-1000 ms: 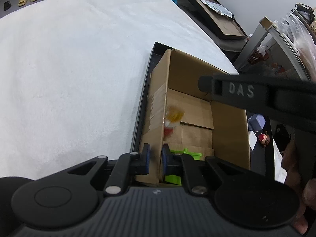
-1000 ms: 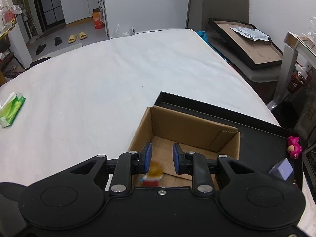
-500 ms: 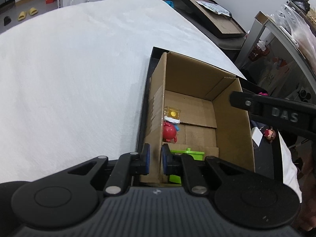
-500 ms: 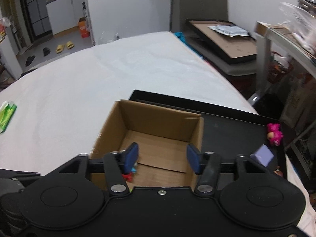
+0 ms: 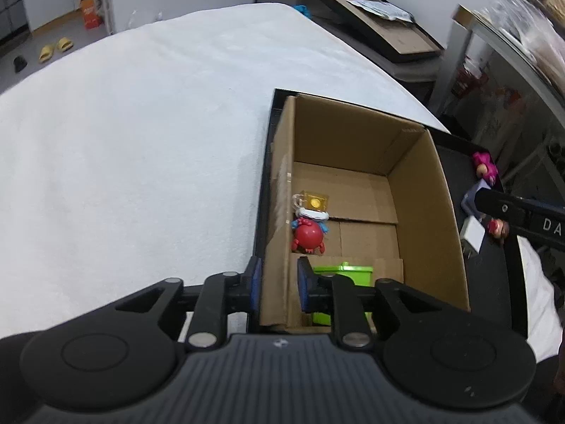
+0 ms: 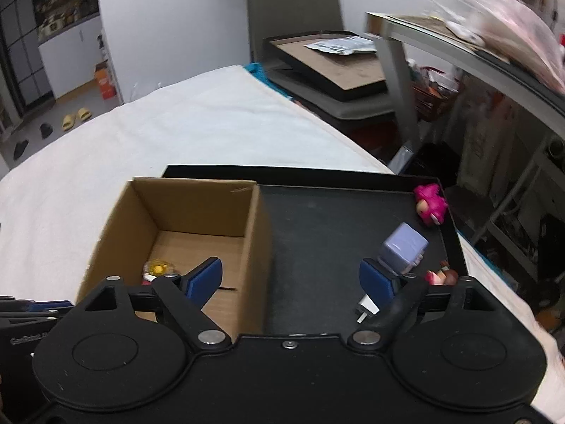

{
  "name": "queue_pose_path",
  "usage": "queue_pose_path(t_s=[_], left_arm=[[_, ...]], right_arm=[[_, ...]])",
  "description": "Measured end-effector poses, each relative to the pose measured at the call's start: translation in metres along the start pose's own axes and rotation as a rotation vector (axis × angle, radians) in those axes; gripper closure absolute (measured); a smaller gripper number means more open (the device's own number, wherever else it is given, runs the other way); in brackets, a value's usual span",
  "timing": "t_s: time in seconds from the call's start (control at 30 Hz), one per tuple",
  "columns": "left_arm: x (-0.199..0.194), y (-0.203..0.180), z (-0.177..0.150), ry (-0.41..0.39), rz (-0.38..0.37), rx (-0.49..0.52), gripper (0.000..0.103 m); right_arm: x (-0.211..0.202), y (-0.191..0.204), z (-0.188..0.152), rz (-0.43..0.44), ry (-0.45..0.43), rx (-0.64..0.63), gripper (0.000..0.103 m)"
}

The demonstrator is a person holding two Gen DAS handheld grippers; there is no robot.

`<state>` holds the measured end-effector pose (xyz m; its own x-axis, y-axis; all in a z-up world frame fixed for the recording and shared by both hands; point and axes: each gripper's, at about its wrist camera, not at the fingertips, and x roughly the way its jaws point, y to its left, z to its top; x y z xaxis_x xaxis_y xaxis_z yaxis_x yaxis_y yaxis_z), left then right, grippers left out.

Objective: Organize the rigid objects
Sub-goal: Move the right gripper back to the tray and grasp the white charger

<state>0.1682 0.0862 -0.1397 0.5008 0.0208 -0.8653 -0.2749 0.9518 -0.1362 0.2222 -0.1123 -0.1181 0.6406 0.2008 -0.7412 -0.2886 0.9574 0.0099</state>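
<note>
An open cardboard box [image 5: 427, 190] [image 6: 116, 212] stands at the left end of a black tray [image 6: 317, 226]. Inside it lie a red figure with a yellow-topped clear block [image 5: 308, 228] [image 6: 157, 268] and a green toy [image 5: 344, 271]. My left gripper [image 5: 276, 284] is shut on the box's left wall. My right gripper [image 6: 290, 281] hangs wide open above the tray, right of the box, holding nothing. On the tray's right side lie a pink toy [image 6: 430, 208] [image 5: 484, 168], a lilac cube [image 6: 404, 247], a white piece [image 6: 365, 306] and a small red-brown figure [image 6: 441, 276] [image 5: 497, 228].
The tray sits on a table under a white cloth [image 5: 141, 141]. Beyond the table's far right edge stand a grey chair with stacked framed boards [image 6: 335, 67] and a metal shelf [image 6: 441, 42] with bags. A person's hand shows at the left wrist view's right edge.
The red figure dropped from my right gripper into the box. My right gripper opened wide and swung right over the tray. My left gripper kept its hold on the box wall.
</note>
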Motion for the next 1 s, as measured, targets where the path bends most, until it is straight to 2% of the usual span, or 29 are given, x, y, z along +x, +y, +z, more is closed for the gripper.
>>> queue_pose_path(t_s=[0.2,0.57,0.7,0.87,1.0], left_arm=[[-0.003,-0.007,-0.003,-0.018,0.055,0.018,0.054],[-0.001,-0.025,-0.005,-0.023,0.131,0.085,0.049],[0.002,-0.031,-0.004,-0.018,0.153,0.098,0.049],[0.005,-0.039,-0.002,-0.014,0.177,0.119,0.048],[0.006,-0.044,0.001,-0.009,0.194,0.123,0.046]], right_arm=[[0.01,-0.027,-0.02,-0.027,-0.006,0.036,0.017],[0.033,-0.076,-0.051,-0.079,-0.006,0.178,0.017],[0.044,-0.089,-0.056,-0.045,0.029,0.244,0.017],[0.059,-0.094,-0.057,-0.03,0.035,0.278,0.017],[0.075,-0.093,-0.054,-0.062,0.043,0.265,0.017]])
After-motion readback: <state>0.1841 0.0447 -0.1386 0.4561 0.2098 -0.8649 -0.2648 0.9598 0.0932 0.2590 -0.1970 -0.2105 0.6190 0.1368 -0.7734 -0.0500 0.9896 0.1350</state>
